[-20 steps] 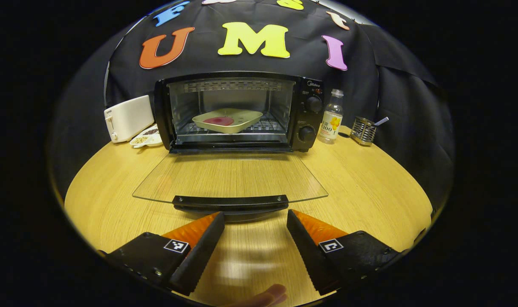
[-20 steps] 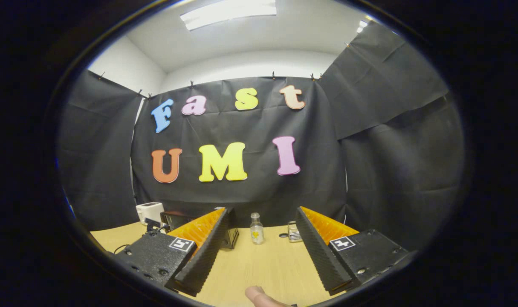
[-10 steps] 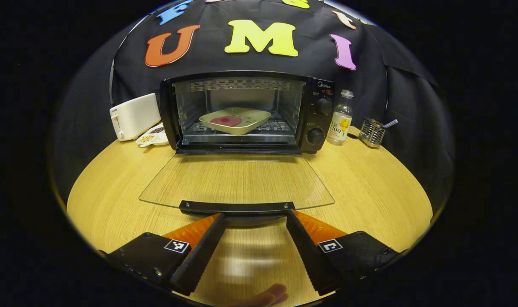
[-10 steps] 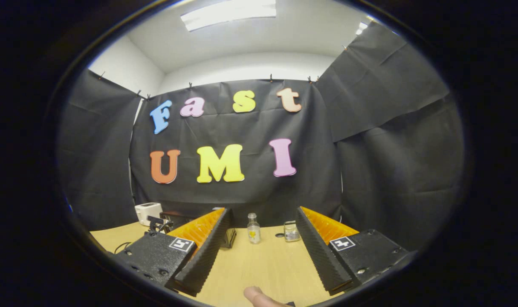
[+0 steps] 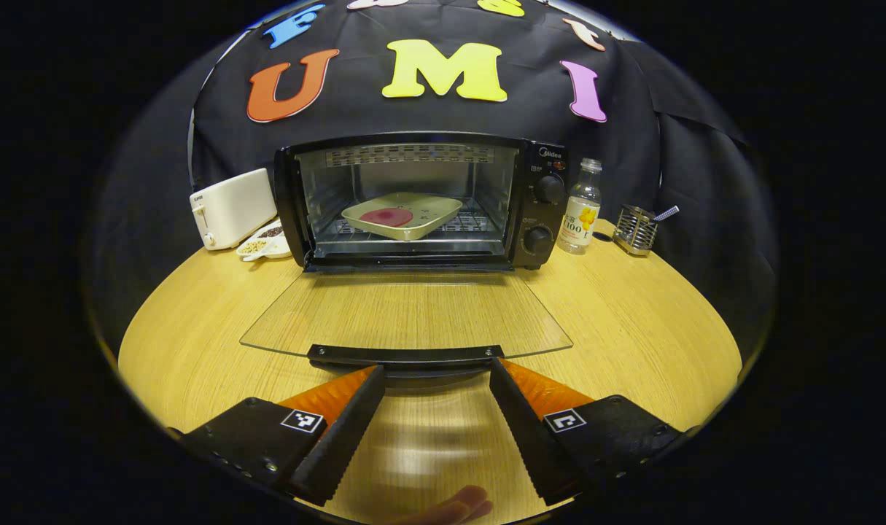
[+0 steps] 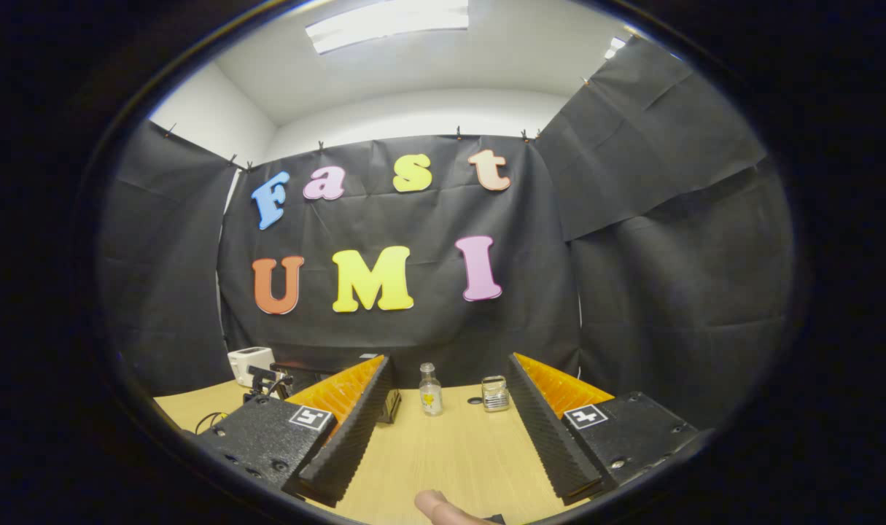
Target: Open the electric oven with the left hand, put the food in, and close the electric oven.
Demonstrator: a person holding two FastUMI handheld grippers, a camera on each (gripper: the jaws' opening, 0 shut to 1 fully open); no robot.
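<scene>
Left gripper view: left gripper [image 5: 437, 375], fingers spread, holding nothing, tips just short of the door handle [image 5: 406, 355]. Glass door [image 5: 406, 313] folded down flat over the wooden table [image 5: 632, 328]. Electric oven [image 5: 421, 200] open; dish of food [image 5: 402, 214] on the rack inside. Toaster [image 5: 231, 208] and snack dish [image 5: 264, 246] on one side of the oven; bottle [image 5: 581, 216] and wire holder [image 5: 634, 228] on the other.

Right gripper view: right gripper [image 6: 448, 372], fingers apart, empty, raised above the table [image 6: 450, 452]. White ceiling with light panel [image 6: 388, 16] above the black cloth wall. A fingertip [image 6: 435, 504] at the bottom edge.
</scene>
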